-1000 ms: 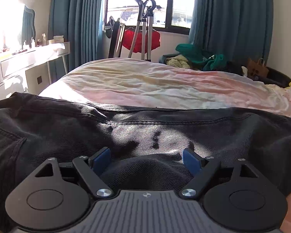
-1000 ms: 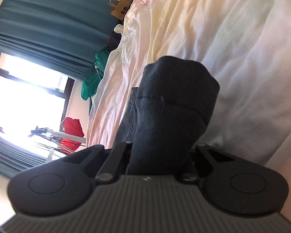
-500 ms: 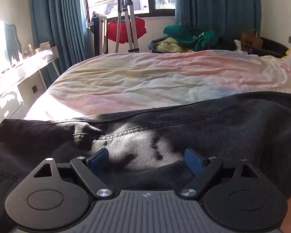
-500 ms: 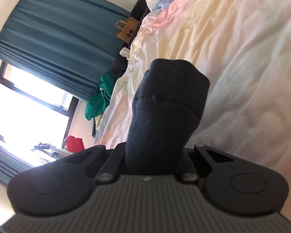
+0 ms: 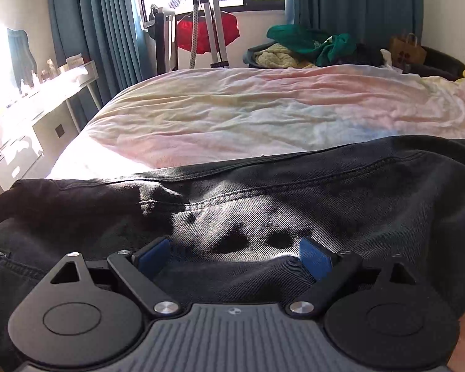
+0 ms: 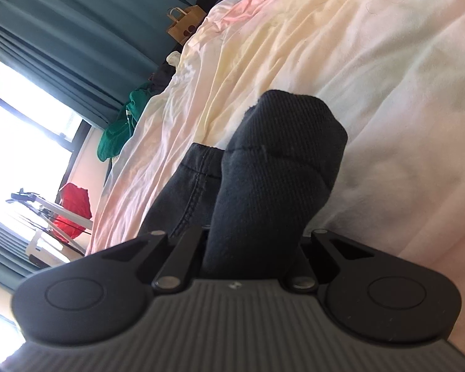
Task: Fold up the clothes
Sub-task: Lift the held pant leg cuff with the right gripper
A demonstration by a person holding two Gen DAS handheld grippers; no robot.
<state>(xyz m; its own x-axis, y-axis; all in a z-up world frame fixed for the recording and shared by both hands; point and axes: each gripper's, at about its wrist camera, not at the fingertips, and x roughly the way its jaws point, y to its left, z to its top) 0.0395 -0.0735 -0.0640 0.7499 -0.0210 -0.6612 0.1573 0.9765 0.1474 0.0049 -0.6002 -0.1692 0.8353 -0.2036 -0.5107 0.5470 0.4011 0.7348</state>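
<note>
A black denim garment (image 5: pixel 294 192) with stitched seams lies spread across the near part of the bed. My left gripper (image 5: pixel 234 255) is open, its blue pads (image 5: pixel 153 255) wide apart with the denim bulging between them. My right gripper (image 6: pixel 251 241) is rolled sideways and shut on a bunched fold of the same black garment (image 6: pixel 276 167), which sticks up in front of it above the sheet. Its fingertips are hidden by the fabric.
The bed has a wrinkled pastel tie-dye sheet (image 5: pixel 263 114). Behind it are a drying rack with a red item (image 5: pixel 207 31), a pile of green and yellow clothes (image 5: pixel 303 46), a paper bag (image 5: pixel 406 52), teal curtains and a white desk (image 5: pixel 31 105) at the left.
The left gripper has risen and tilted, so more of the bed shows and the denim sits lower in view. The right gripper has kept its hold and shifted, showing a seamed fold beside it.
</note>
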